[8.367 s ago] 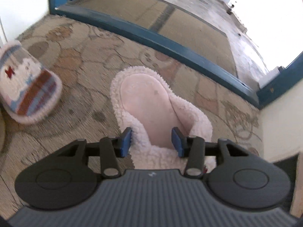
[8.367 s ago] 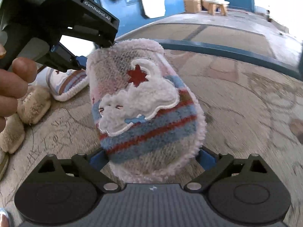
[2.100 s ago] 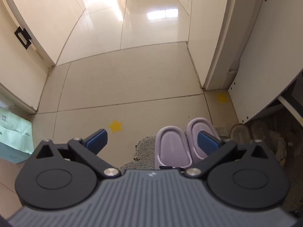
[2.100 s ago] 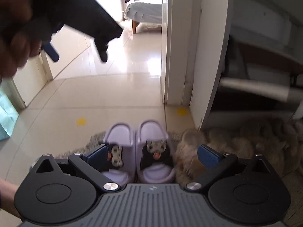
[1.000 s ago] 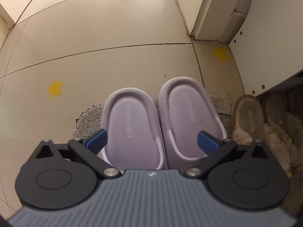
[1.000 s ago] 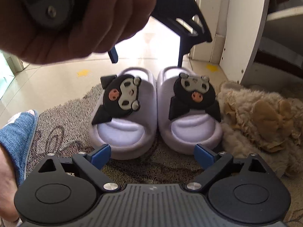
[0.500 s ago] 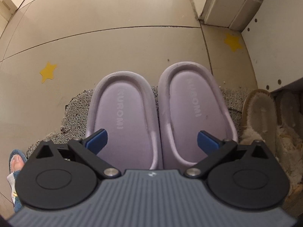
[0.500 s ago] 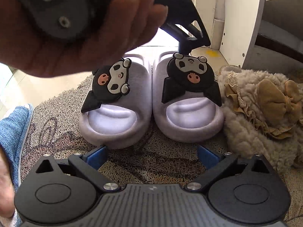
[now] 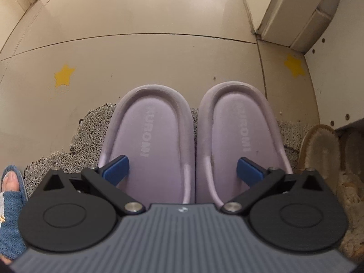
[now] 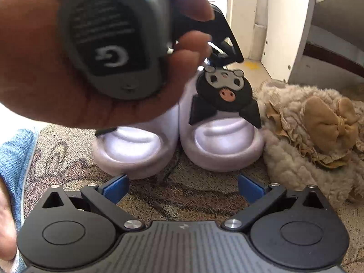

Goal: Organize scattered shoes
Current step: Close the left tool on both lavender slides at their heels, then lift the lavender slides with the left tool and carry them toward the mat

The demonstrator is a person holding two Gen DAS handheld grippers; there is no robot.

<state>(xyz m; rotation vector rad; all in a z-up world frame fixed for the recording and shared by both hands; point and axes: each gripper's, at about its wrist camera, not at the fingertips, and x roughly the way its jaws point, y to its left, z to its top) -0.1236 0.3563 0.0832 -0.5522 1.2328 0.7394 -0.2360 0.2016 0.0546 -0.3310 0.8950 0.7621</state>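
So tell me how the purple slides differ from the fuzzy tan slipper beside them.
The purple slides are smooth, moulded and glossy; the fuzzy tan slipper is shaggy fleece. Each slide whose strap shows carries a black cartoon face; the slipper wears a tan bow. The slides lie as a neat pair. All rest on the mat, toes pointing the same way.

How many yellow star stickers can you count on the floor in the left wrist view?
2: one star on the tile left of the purple slippers, another star at right beside the white cabinet. Others may be hidden.

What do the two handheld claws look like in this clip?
Both match: the left claw and right claw have blue pads on black linkage arms with silver pivot screws, round black discs and a ribbed grey body. The left handle is grey with a white logo.
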